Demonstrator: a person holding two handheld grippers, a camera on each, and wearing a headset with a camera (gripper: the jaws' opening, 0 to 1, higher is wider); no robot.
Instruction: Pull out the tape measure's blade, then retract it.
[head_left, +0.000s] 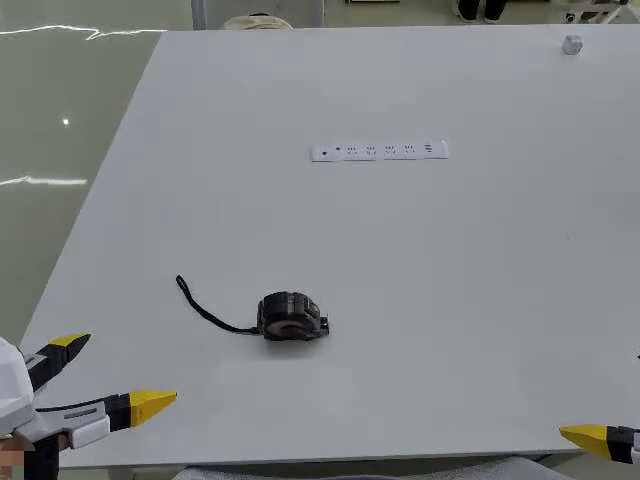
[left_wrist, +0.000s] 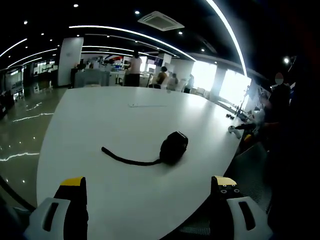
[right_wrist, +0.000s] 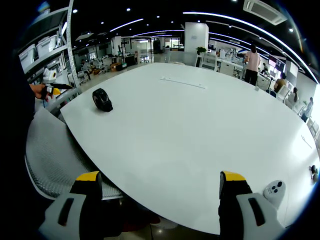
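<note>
The tape measure (head_left: 291, 317) is showing black, possibly brown-faced; the desk (head_left: 430, 270) is looking plain white; the left gripper (left_wrist: 148, 180) and right gripper (right_wrist: 160, 176) are wearing yellow-tipped jaws.

No text, brand or number can be read anywhere. The white strip (head_left: 380, 151) on the table (head_left: 450, 300) carries small dark marks, but they are too small to read. The dark case of the tape measure (head_left: 291, 317) is too blurred for any label.
</note>
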